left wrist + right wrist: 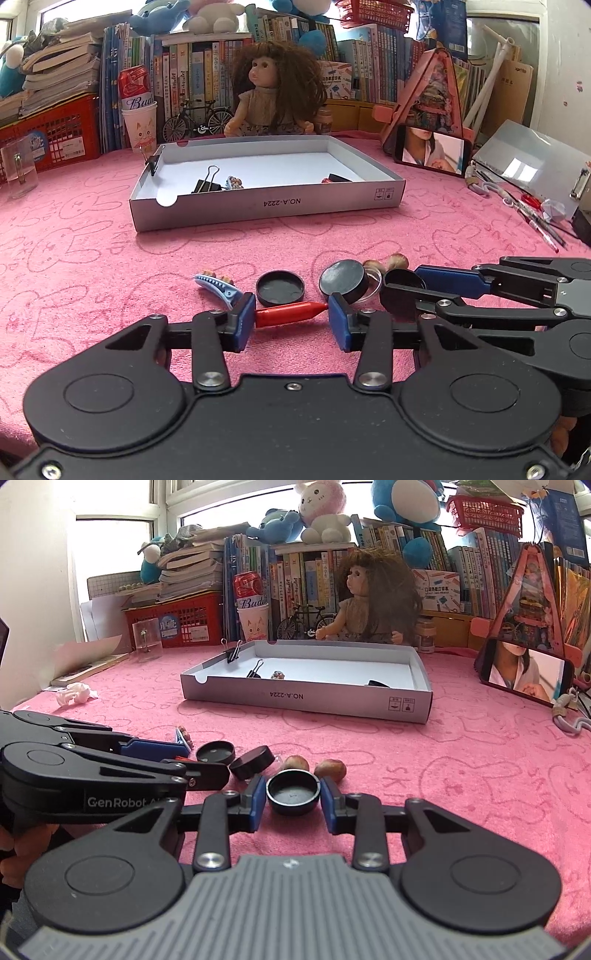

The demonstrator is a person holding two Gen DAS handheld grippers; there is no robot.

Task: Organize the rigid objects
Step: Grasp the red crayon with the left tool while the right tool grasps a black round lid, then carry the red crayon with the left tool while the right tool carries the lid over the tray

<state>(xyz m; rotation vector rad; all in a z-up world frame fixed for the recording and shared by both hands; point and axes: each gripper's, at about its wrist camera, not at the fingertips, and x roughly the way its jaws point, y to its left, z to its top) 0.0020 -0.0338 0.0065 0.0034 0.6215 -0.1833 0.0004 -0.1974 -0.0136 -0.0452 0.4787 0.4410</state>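
Note:
My left gripper [291,314] has its two blue pads against the ends of a red crayon [290,314] lying on the pink cloth. My right gripper [293,794] is closed around a black round cap [293,791], pads touching its sides. Beside them lie another black cap [280,288], a black round lid [343,280], a blue hair clip [218,286] and two brown nut-like pieces [330,770]. The white cardboard tray [266,206] stands farther back and holds binder clips [207,182], a small hair clip and a dark item.
A doll [275,92], a toy bicycle, a paper cup [140,127] and books line the back. A phone [430,151] on a stand is at the right, with pens [539,218] and a clipboard. A clear glass [18,170] stands at the left.

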